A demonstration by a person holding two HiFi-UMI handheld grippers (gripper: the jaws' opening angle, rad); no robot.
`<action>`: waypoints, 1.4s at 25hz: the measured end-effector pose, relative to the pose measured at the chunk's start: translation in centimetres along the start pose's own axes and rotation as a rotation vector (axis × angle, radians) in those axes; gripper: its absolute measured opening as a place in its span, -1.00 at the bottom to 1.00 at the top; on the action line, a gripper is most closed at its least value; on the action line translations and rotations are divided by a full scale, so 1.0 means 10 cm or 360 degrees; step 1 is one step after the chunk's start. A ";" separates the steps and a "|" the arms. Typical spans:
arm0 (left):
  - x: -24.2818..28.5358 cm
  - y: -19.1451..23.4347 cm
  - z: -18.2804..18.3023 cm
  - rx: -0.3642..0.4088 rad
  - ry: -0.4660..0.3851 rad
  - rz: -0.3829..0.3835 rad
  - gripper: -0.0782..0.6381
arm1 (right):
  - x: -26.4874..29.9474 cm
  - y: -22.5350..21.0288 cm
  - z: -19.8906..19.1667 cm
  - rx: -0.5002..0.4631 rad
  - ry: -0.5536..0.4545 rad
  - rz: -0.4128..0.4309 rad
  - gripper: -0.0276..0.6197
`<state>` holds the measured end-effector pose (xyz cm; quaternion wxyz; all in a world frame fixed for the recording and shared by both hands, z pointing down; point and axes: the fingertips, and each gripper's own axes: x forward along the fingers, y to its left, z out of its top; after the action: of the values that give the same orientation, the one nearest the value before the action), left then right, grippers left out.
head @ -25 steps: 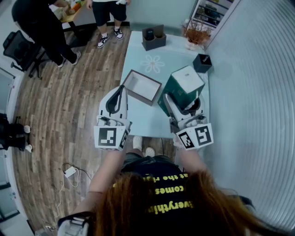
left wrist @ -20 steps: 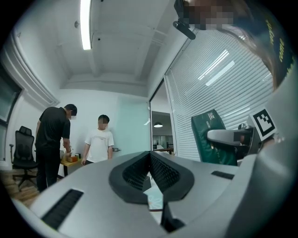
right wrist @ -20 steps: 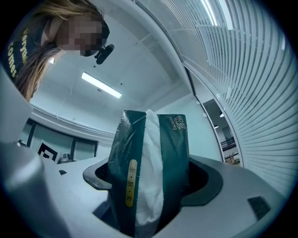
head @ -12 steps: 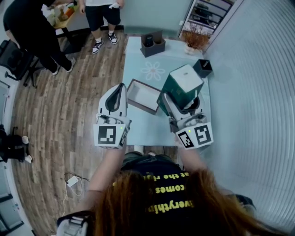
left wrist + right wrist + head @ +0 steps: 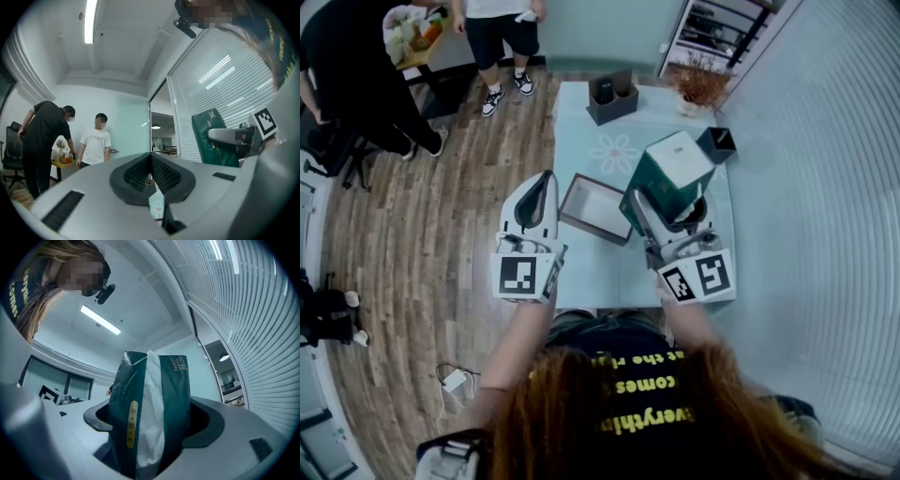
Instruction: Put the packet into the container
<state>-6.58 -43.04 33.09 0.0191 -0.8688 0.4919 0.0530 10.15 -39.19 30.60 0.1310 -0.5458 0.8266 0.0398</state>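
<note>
- Right claw (image 5: 670, 204) is clamped on the green packet (image 5: 675, 171). The right gripper view shows it standing upright between the jaws, white tissue showing at its slit.
- The packet hangs over the bench (image 5: 614, 269), just right of the open container (image 5: 593, 229). Height above the rim is hard to judge from the head view, which looks steeply down.
- Left claw (image 5: 151, 172) has its jaws together on nothing and hovers at the container's left side.
- Step in hand, as I judge it: carry the packet left and centre it over the opening. Turn its long side along the container's, lower it inside, then release.
- The packet looks bulky against the opening, so a corner may catch the rim. The free claw could steady the near wall.
- The container sits close to the bench's left edge, so a push could slide it off.
- Open bench lies ahead and nearside. A small black box (image 5: 715, 142) stands beyond the packet, well apart.
</note>
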 end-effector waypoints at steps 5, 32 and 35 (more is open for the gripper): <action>0.00 0.11 -0.07 0.0013 0.0020 0.0021 -0.78 | 0.07 0.02 -0.08 0.0015 0.0015 0.0010 0.33; 0.33 -0.32 -0.20 0.0015 0.0036 0.0097 -0.78 | -0.02 -0.58 -0.14 0.0101 0.0070 0.0080 0.33; 0.40 -0.40 -0.18 0.0044 0.0035 0.0117 -0.78 | -0.04 -0.68 -0.12 0.0112 0.0070 0.0107 0.33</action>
<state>-0.96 -44.51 34.39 0.0237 -0.8502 0.5245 0.0371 16.28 -41.83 32.33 0.1305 -0.5135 0.8481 0.0031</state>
